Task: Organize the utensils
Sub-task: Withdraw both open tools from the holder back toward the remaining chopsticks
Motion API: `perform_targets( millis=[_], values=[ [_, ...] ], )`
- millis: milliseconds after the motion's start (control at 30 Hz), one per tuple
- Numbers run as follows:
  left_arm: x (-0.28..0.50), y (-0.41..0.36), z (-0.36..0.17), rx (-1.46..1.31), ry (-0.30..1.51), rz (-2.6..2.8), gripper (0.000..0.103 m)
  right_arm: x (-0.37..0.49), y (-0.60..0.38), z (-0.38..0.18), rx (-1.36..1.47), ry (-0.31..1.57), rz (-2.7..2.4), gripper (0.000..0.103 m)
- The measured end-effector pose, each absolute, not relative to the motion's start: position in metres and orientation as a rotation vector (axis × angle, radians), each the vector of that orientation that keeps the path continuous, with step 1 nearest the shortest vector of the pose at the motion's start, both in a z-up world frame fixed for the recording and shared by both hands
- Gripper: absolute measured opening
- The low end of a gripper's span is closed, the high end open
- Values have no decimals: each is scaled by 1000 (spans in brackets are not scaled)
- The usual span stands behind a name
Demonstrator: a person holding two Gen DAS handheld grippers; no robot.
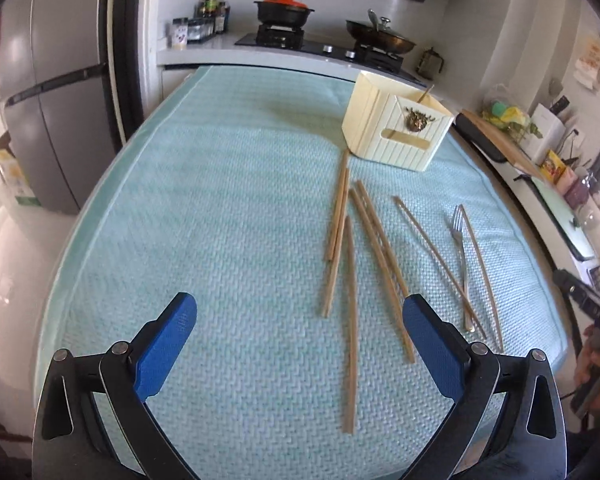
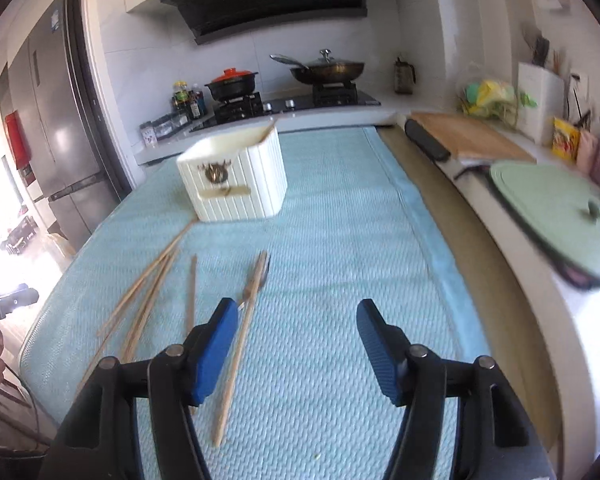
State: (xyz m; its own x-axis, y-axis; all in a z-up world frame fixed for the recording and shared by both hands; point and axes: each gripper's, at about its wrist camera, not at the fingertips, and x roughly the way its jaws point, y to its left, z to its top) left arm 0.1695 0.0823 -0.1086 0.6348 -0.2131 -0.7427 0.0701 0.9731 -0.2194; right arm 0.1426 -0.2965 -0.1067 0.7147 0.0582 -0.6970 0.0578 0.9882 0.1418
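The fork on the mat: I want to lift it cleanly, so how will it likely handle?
The fork looks like thin shiny metal, so probably stiff and rather slippery. It lies flat on the woven mat, so getting under it may be hard. Chopsticks lie against it and would likely shift too.

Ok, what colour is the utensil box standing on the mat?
Cream-white, ribbed sides, with a dark bronze emblem on its front; the box shows best in the left wrist view.
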Motion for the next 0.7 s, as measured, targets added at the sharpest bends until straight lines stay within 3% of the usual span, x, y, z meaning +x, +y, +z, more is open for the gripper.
perform_targets(
  millis=[367,533,700],
  values=[
    [199,67,-132,-101,903,-123,102,149,-270,-122,91,827,15,63],
    [207,61,-139,-57,924,-130,102,166,-262,-126,101,849,42,51],
    [214,60,-144,-56,938,-135,102,178,-256,-128,87,867,62,47]
  ],
)
